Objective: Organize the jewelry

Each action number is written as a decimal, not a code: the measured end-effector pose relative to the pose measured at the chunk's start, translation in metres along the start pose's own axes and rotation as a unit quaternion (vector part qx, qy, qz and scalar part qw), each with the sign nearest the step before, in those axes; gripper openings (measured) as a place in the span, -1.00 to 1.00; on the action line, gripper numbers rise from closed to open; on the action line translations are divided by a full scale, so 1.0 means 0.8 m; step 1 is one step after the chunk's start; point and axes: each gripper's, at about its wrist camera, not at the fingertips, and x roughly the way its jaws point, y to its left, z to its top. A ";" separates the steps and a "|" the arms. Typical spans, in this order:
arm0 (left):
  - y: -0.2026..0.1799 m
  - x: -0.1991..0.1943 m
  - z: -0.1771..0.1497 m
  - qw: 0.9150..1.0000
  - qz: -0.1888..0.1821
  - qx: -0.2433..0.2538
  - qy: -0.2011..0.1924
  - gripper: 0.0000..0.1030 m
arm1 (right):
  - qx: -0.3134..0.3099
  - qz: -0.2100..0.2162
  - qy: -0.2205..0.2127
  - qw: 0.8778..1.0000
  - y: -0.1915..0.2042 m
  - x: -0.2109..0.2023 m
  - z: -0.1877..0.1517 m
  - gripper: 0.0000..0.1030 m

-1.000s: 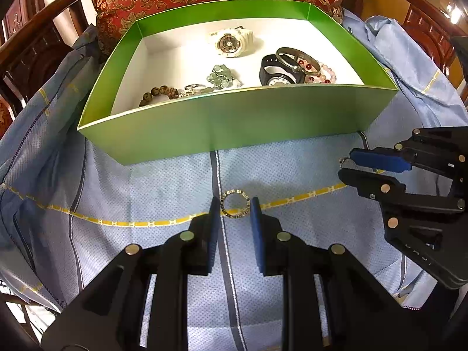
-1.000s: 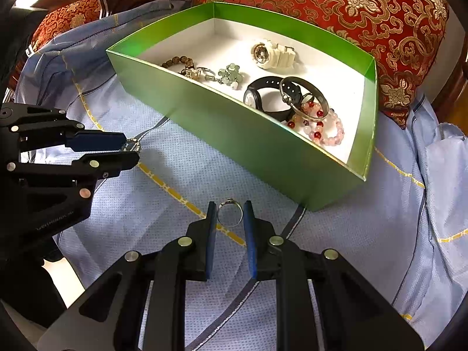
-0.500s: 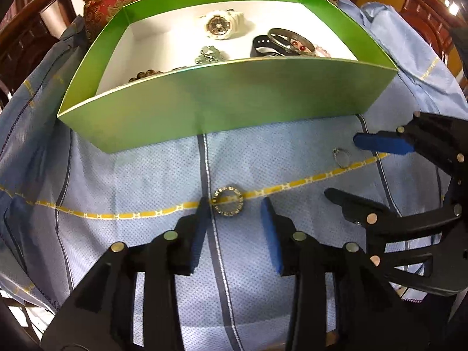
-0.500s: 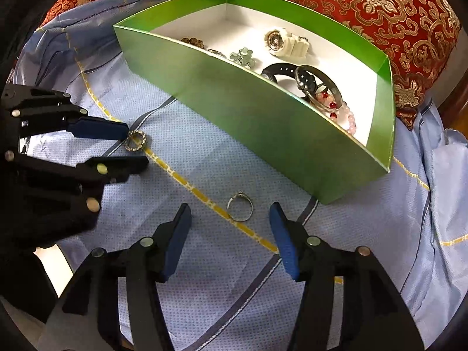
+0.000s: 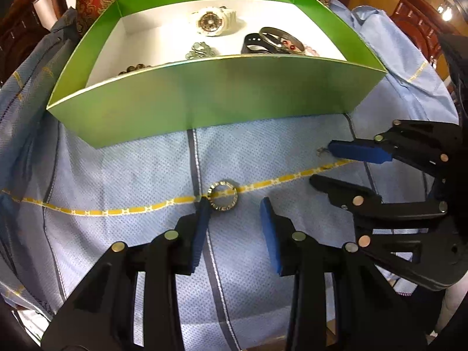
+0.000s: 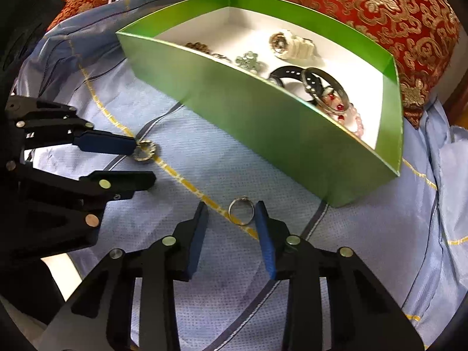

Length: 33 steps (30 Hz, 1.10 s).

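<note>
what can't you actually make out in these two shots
- Brown bead bracelet in the green box: left wrist view, mostly hidden behind the near wall.
- Thin silver ring: left wrist view, mostly hidden by the right gripper's finger.
- Pink bead bracelet: right wrist view, partly behind the wall.

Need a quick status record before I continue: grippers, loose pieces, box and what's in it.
left gripper: open, studded ring against one pad
right gripper: jaws closing, thin ring between them, not yet clamped
loose pieces: both rings lie on the blue cloth
box: green box, open top
in box: white watch, black watch, bangle, bead bracelets, green charm
</note>
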 end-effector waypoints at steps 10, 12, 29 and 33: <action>-0.016 -0.008 -0.002 1.000 -0.024 0.014 -0.012 -0.29 | 0.006 0.004 0.004 1.000 -0.011 -0.010 -0.007 -0.31; -0.016 -0.003 -0.002 1.000 0.002 0.018 -0.014 -0.27 | 0.005 -0.002 0.007 1.000 -0.013 -0.006 -0.008 -0.30; -0.019 0.004 0.005 0.999 0.035 0.026 -0.022 -0.59 | 0.003 -0.003 -0.008 1.000 -0.001 0.000 0.000 -0.58; -0.013 0.001 0.004 0.999 0.040 0.018 -0.022 -0.59 | 0.006 0.002 -0.009 1.000 -0.004 -0.001 0.000 -0.63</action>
